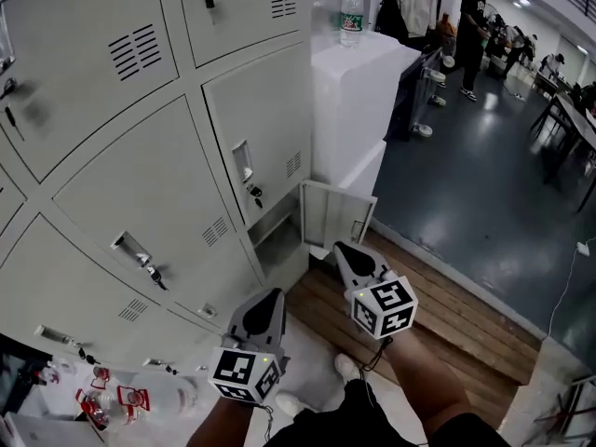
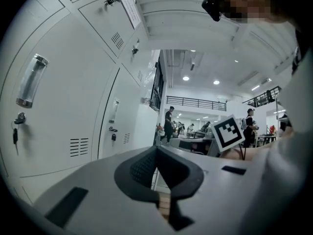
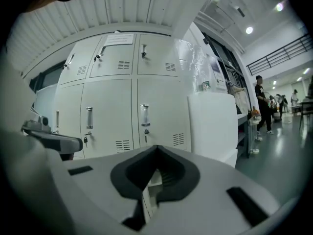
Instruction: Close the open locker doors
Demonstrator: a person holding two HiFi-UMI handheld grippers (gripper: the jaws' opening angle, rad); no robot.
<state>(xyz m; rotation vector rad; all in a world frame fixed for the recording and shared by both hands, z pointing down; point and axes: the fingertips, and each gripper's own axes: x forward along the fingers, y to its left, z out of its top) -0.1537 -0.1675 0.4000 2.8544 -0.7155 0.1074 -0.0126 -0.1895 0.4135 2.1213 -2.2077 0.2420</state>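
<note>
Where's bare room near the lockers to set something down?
The white cabinet top beside the water bottle, and the wooden planks between the open locker door and the dark floor. Crowded at lower left: red-tagged clutter.

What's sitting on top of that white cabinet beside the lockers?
A water bottle with a green label stands on the white cabinet. Clear plastic rises between it and the lockers; whatever that covers cannot be seen.

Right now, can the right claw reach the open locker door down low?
Probably yes: the right claw, shut and empty, sits close in front of the open locker door, with nothing between them.
</note>
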